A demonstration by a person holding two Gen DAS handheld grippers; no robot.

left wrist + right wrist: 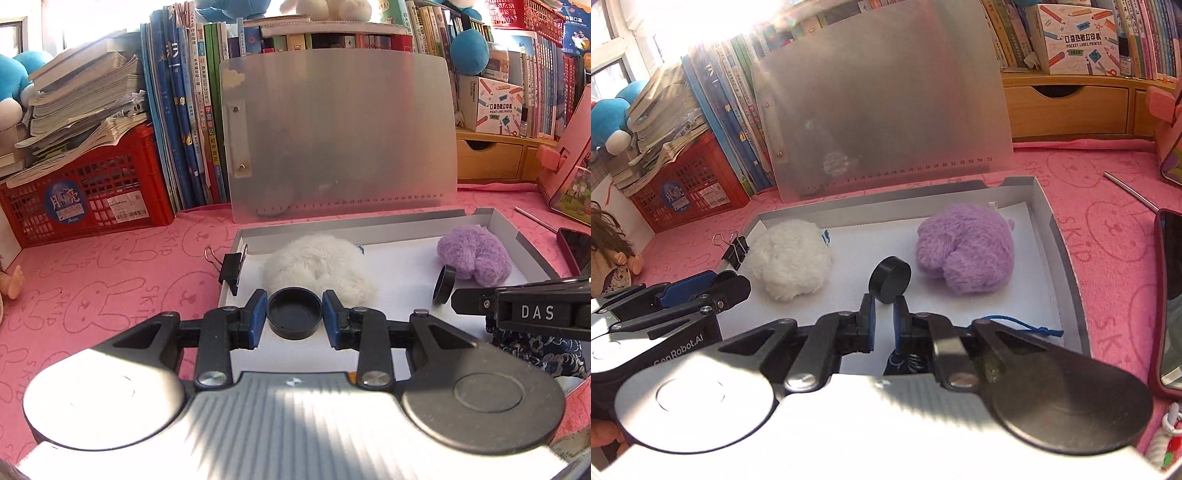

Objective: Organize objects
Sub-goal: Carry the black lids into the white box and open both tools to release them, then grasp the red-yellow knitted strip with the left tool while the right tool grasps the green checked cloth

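My left gripper [294, 314] is shut on a round black cap [294, 312], held flat over the front of an open white box [369, 225]. My right gripper [883, 314] is shut on a second black round cap [891, 278], held on edge; it also shows in the left wrist view [444, 285]. In the box lie a white fluffy ball [317, 267] at the left and a purple fluffy ball [476, 256] at the right. Both show in the right wrist view, white ball [790, 258] and purple ball [964, 251]. The left gripper's fingers [701, 288] show at the left there.
The box's frosted lid [336, 133] stands open against books. A black binder clip [231, 271] sits on the box's left wall. A red crate [85, 195] with papers stands far left. A phone [1169, 306] and metal rod [1130, 192] lie right on the pink cloth. Dark patterned fabric [535, 347] lies near right.
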